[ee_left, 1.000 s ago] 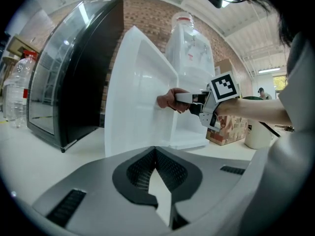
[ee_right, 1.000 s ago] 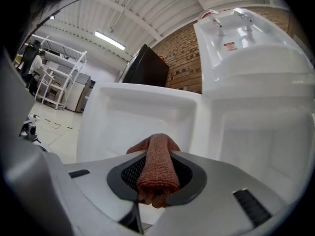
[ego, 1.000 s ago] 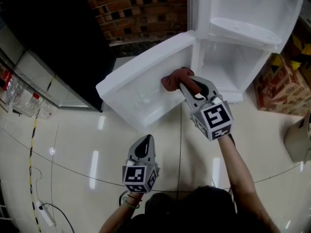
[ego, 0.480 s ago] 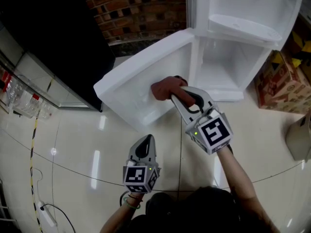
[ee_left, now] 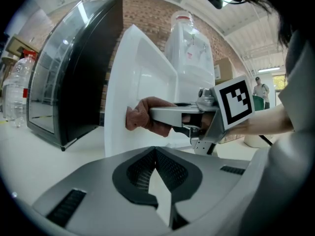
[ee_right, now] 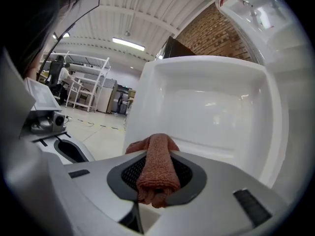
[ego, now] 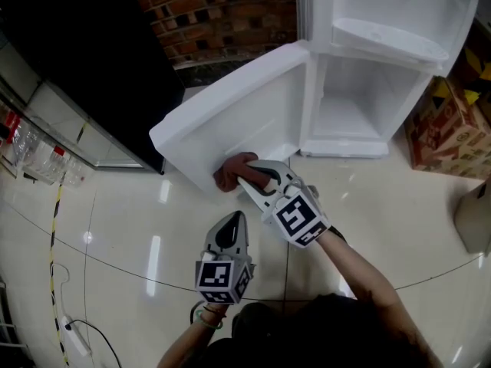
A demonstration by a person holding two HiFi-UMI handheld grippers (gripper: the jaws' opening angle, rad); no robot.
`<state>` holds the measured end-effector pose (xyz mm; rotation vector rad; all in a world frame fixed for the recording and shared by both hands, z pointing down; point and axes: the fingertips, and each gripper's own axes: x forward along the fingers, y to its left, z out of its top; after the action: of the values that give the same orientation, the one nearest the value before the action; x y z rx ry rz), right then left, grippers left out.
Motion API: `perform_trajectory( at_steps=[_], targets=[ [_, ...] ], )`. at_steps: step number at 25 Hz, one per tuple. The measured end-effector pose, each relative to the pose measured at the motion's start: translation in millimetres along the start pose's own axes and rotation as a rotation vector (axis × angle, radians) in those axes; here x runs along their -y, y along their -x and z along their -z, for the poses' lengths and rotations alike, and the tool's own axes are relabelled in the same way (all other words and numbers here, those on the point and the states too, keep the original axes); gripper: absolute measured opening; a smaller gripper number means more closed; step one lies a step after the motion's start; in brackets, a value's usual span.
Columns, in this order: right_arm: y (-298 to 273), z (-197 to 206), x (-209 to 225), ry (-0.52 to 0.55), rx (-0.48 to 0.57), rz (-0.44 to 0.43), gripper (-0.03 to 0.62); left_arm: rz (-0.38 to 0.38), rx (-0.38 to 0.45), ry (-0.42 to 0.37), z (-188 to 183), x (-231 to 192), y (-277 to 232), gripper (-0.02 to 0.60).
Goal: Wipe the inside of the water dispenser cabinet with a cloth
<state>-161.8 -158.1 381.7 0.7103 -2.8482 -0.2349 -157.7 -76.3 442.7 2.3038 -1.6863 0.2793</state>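
The white water dispenser cabinet stands open at the upper right, its door swung out to the left. My right gripper is shut on a reddish-brown cloth and presses it against the door's lower near edge. In the right gripper view the cloth lies bunched between the jaws, with the door's recessed inner face just beyond. My left gripper hangs above the floor nearer me, shut and holding nothing. From the left gripper view I see the cloth touching the door.
A dark glass-fronted cabinet stands left of the door, with plastic bottles beside it. Cardboard boxes sit right of the dispenser. A brick wall is behind. A power strip and cable lie on the glossy floor at lower left.
My right gripper has carried the cloth from the door's inner face near the hinge down and left to the door's near lower edge. The left gripper has stayed put.
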Motion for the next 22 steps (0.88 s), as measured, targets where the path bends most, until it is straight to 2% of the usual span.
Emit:
perform_trajectory(
  at_steps=[3, 10, 13, 17, 22],
  targets=[
    [8.7, 12.2, 32.8, -0.009, -0.029, 0.072, 0.084, -0.005, -0.004, 0.000, 0.9, -1.4, 0.8, -0.023],
    [50.7, 46.7, 123.2, -0.066, -0.084, 0.308, 0.083, 0.014, -0.009, -0.014, 1.5, 5.4, -1.3, -0.023],
    [61.6, 55.0, 140.0, -0.082, -0.088, 0.353, 0.084, 0.014, -0.011, -0.016, 2.1, 5.5, -1.3, -0.023],
    [57.5, 46.1, 118.8, -0.092, -0.064, 0.310, 0.083, 0.009, -0.013, -0.016, 3.1, 4.2, -1.3, -0.023],
    [33.4, 42.0, 33.0, -0.092, -0.045, 0.109, 0.083, 0.009, -0.015, -0.014, 4.5, 4.2, -1.5, -0.023]
  ],
)
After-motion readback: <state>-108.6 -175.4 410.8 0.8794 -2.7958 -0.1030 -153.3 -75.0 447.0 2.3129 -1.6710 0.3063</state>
